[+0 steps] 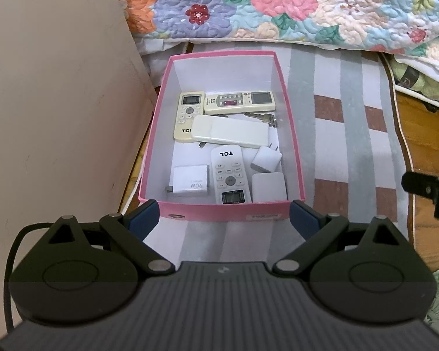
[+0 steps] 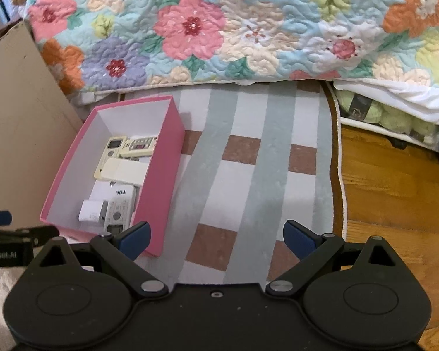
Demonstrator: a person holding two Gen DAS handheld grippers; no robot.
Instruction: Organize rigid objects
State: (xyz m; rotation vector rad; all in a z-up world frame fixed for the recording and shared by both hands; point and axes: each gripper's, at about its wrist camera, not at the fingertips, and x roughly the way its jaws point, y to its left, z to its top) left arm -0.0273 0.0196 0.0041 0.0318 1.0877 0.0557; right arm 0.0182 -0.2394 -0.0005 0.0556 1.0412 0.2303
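Observation:
A pink box (image 1: 289,122) with a white inside sits on a striped rug. It holds several remotes, among them a cream TCL remote (image 1: 187,114), a white TCL remote (image 1: 230,172) and a plain white one (image 1: 231,131), plus white chargers (image 1: 190,181) and keys (image 1: 262,117). My left gripper (image 1: 224,218) hovers open over the box's near wall with nothing between its fingers. In the right wrist view the pink box (image 2: 164,175) lies to the left, and my right gripper (image 2: 216,237) stands wide open and empty above the rug.
A floral quilt (image 2: 219,29) hangs over the far side. A beige panel (image 1: 52,102) stands left of the box. The striped rug (image 2: 248,181) spreads to the right, with wooden floor (image 2: 389,199) beyond its edge.

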